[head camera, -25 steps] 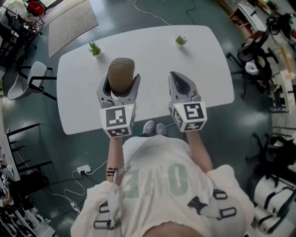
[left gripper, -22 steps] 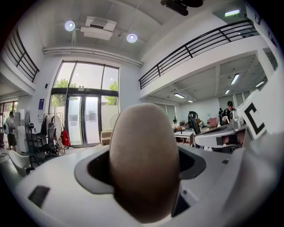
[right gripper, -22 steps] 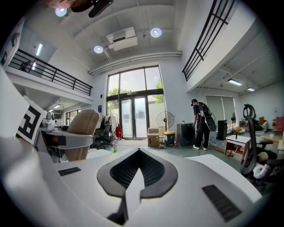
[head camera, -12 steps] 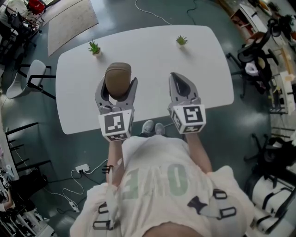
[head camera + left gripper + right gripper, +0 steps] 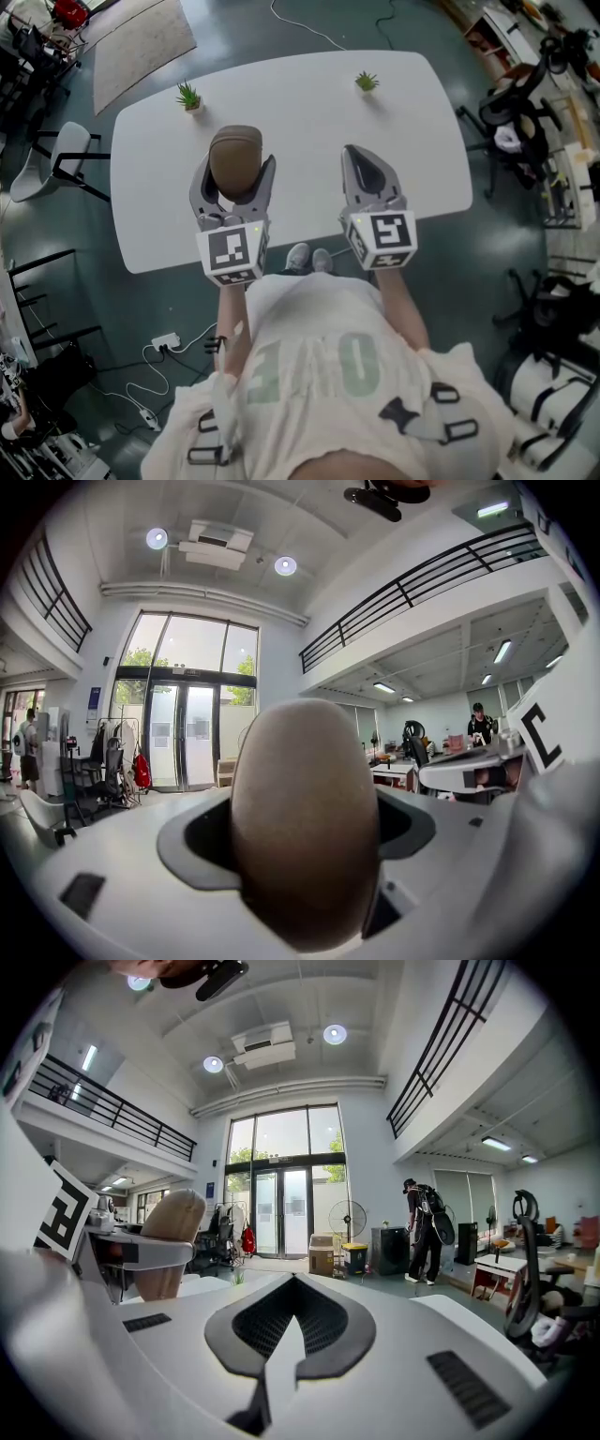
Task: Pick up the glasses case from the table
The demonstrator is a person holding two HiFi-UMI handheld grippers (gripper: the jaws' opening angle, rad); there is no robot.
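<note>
Glasses case [image 5: 236,153] lies lengthwise between the jaws of the left gripper [image 5: 234,176], which clamp it; right gripper [image 5: 364,167] is closed together, empty.

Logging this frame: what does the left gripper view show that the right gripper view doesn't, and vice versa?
Left gripper view only: the left tongs clamped on the brown glasses case, seen end-on. Right gripper view only: the right tongs shut on nothing, a standing fan and a person with a backpack. Both: the case itself, side-on in the right gripper view, and the tall glass doors.
</note>
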